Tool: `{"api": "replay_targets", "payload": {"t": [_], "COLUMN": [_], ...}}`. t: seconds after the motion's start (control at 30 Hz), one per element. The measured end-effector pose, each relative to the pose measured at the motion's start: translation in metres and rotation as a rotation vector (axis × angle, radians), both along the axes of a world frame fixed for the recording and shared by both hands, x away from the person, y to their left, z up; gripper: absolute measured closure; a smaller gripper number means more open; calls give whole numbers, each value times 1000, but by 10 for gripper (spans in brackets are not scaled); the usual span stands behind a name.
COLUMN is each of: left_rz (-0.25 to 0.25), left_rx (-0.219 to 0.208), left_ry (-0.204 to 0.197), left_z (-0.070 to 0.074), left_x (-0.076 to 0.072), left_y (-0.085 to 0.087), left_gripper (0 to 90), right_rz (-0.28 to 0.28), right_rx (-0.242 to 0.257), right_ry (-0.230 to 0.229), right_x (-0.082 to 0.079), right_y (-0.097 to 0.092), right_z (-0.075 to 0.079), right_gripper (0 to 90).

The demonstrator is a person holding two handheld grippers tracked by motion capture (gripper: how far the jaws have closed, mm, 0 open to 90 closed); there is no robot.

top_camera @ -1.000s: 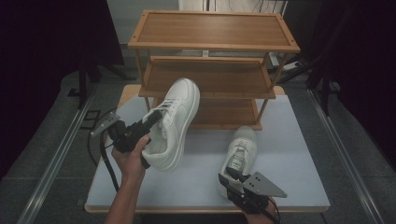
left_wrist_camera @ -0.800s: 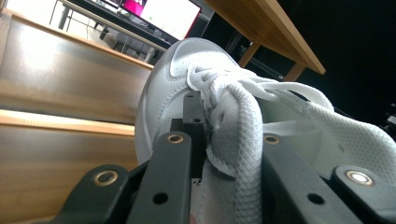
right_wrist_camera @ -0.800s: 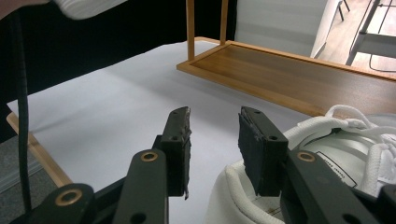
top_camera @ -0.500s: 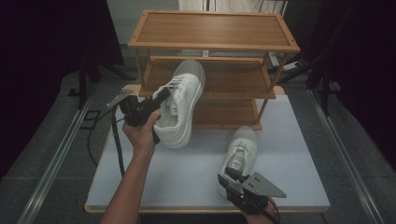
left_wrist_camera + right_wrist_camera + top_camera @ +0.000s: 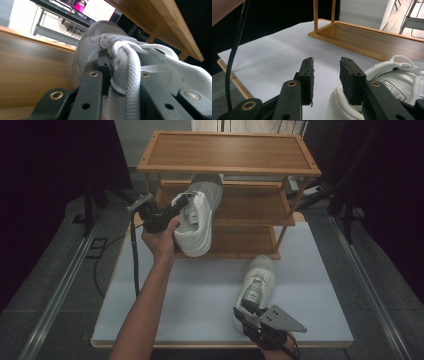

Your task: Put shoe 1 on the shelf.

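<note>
High view: left tongs [image 5: 181, 206], clamped on a white sneaker [image 5: 197, 217] at upper centre, toe entering the rack [image 5: 230, 167]; it may catch the shelf edge. Right tongs [image 5: 248, 309], half-open, empty, beside second sneaker [image 5: 257, 282].

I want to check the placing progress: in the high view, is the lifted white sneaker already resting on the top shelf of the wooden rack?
No, the left gripper holds the white sneaker in the air at the middle shelf.

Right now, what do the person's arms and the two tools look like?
Both tools are black with paired flat jaws, brass-coloured rivets at the joints. The left tool trails a black cable and bears a grey plate. The right tool carries a grey three-cornered plate. The left forearm is bare, no sleeve visible.
</note>
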State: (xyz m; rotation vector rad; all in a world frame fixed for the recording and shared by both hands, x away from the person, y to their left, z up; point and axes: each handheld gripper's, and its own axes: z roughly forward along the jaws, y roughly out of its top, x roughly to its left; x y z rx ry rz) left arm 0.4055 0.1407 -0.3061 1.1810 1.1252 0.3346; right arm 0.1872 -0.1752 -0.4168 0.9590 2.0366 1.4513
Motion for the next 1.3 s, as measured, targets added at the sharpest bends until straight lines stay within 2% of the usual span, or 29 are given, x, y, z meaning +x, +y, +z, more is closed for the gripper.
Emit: {"api": "replay_targets", "payload": {"t": [0.27,0.57,0.8,0.83,0.97,1.13,1.23,1.3], "left_rz": [37,81,93,96,112,130,146,145], "left_rx": [6,19,31,37,47,15,45,44], "left_ry": [10,16,20,22,31,54,40,44], "left_z": [6,11,12,12,11,5,1,0], "left_x": [19,35,48,55,64,73,76,76], "left_y": [-6,-13,-21,-24,-27,-30,-33,-33], "left_gripper": [814,814,813,812,812,812,809,808], "right_rz": [-8,-11,-15,-18,-20,-19,-21,-20], "right_rx": [5,9,16,16,15,17,17,18], "right_ry": [-1,-5,-7,-6,-3,-6,-9,-10], "right_x": [0,-1,0,0,1,0,-1,-1], "right_y": [-3,-4,-6,-7,-7,-8,-8,-8], "right_z": [1,2,3,3,2,3,4,4], "right_gripper": [635,635,635,635,635,635,635,635]}}
